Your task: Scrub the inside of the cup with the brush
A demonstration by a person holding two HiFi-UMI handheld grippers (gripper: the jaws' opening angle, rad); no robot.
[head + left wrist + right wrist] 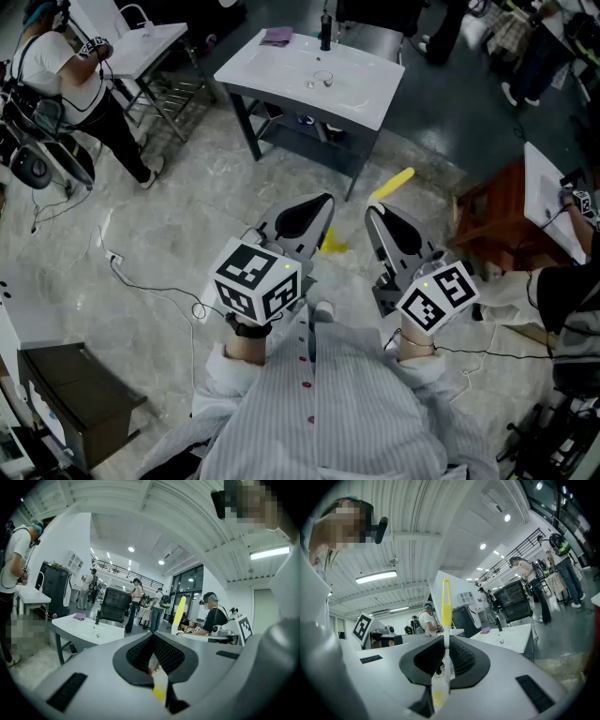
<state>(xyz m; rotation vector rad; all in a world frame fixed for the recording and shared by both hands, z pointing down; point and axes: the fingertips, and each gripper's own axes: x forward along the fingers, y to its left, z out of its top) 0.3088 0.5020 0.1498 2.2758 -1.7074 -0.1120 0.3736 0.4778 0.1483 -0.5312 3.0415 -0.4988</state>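
Here, slim yellow loop-ended brush (446,604).

Open grey marble floor (187,225) fills the middle of the head view, giving free passage up to the white basin-topped table on dark legs (366,98) at upper centre. On that top a small clear cup (322,79) stands mid-surface, with a purple cloth (277,37) and a dark bottle (325,33) along the far edge; its right part lies bare. A thin cable (155,286) trails across the floor at left. A dark box (80,398) blocks the lower left, brown wooden furniture (492,211) the right edge, and a standing person (66,80) the upper left.
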